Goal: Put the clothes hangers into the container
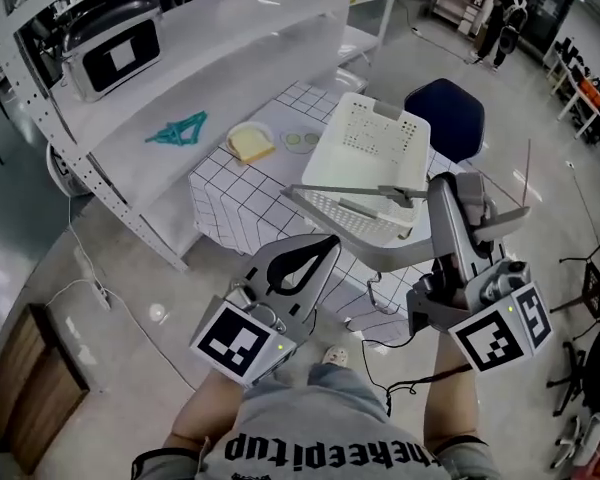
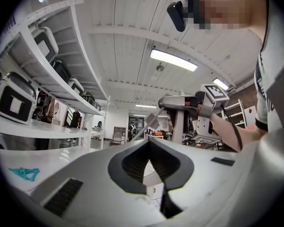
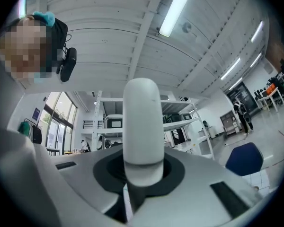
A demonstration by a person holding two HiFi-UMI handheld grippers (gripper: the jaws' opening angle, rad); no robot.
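Shelving point(image 1: 230, 48), grid-cloth table point(image 1: 220, 198), white basket point(image 1: 370, 138), L fingers point(image 2: 85, 183) closed empty, R fingers point(image 1: 450, 218) gripping hanger point(image 3: 142, 126)

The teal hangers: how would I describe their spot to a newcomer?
Look to the long white shelf unit at the top left of the head view. On its wide board, left of the checked table, lie the teal hangers, the only coloured thing on that white surface.
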